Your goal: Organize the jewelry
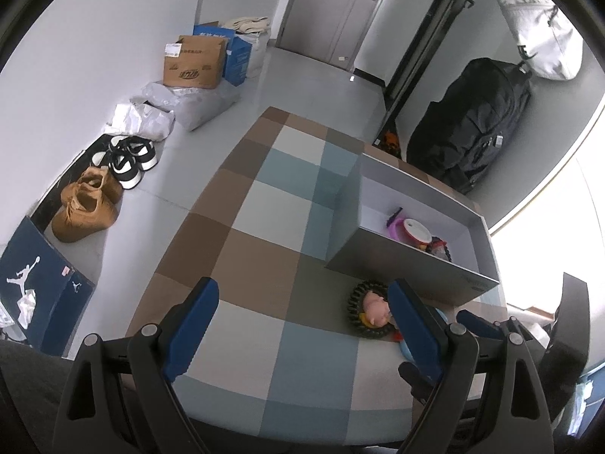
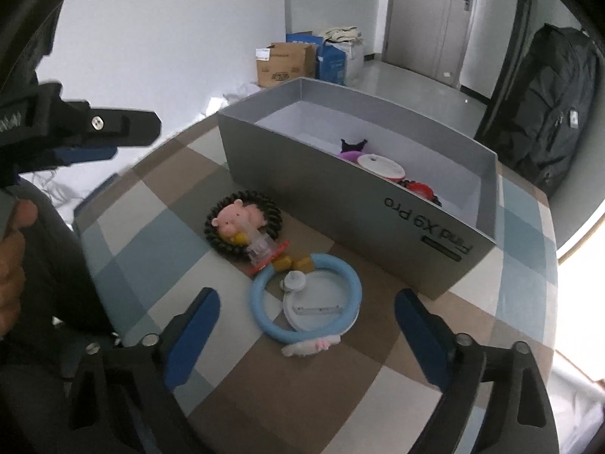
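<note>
— Blue ring bracelet (image 2: 302, 299) flat on the checked desk (image 2: 151, 249), straight ahead of the right gripper (image 2: 306, 325) and framed between its pads; nothing pinched yet. Jaws wide apart, empty.

— And the beaded one?

— Black bead bracelet (image 2: 244, 227) with a pink pig charm (image 2: 234, 217), just beyond the ring, toward the left. Touching or nearly so by way of a clear tag and yellow beads; hard to say which piece those belong to. Grey box (image 2: 340, 193) right behind both, open top, already holding a few trinkets.

— Nearer side?

— Right, plainly. Left gripper (image 1: 302, 325) spread wide too, holding nothing, aimed at bare desk, with the pig bracelet off by its right-hand finger. No long axis worth lining up on a round ring; better judged by pinching across one side of the hoop.

— Any writing?

— "Find X9 Pro" upside down on the box's near wall. Jumpman logo on a dark blue shoebox (image 1: 38, 283) down on the floor. Print on the brown carton (image 1: 194, 62) too small to read.

— Risk?

— Probably dragging the white disc lying inside the ring along with it.
</note>
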Action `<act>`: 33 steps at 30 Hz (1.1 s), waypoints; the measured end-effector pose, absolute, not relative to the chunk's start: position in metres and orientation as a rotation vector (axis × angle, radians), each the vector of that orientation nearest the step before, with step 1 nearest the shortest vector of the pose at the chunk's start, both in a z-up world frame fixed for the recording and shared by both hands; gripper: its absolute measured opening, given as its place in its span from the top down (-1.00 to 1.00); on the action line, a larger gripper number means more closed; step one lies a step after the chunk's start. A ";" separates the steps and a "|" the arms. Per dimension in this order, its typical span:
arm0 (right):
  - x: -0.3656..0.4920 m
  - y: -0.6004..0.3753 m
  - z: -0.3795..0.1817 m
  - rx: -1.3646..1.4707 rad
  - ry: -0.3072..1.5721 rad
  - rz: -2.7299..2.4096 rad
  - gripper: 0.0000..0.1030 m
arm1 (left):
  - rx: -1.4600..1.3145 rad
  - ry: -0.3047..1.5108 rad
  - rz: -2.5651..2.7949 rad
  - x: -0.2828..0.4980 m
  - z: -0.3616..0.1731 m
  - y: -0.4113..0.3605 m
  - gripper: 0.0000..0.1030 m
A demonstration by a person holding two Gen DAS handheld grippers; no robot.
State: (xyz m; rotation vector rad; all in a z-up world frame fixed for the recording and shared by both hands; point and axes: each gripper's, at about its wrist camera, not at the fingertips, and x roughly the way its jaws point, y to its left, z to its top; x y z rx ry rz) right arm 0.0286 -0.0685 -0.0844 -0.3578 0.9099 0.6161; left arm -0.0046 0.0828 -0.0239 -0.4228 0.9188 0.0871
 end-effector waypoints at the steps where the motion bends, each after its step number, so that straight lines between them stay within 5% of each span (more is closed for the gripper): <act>1: 0.030 -0.067 -0.087 -0.365 0.917 0.610 -0.61 | -0.427 0.920 0.090 -0.004 -0.024 0.084 -0.71; 6: 0.030 -0.069 -0.087 -0.344 0.920 0.616 -0.19 | -0.460 0.922 0.102 -0.002 -0.027 0.090 -0.71; 33: 0.039 -0.112 -0.056 -0.090 0.892 0.584 -0.18 | -0.469 0.966 0.008 0.004 -0.036 0.075 -0.71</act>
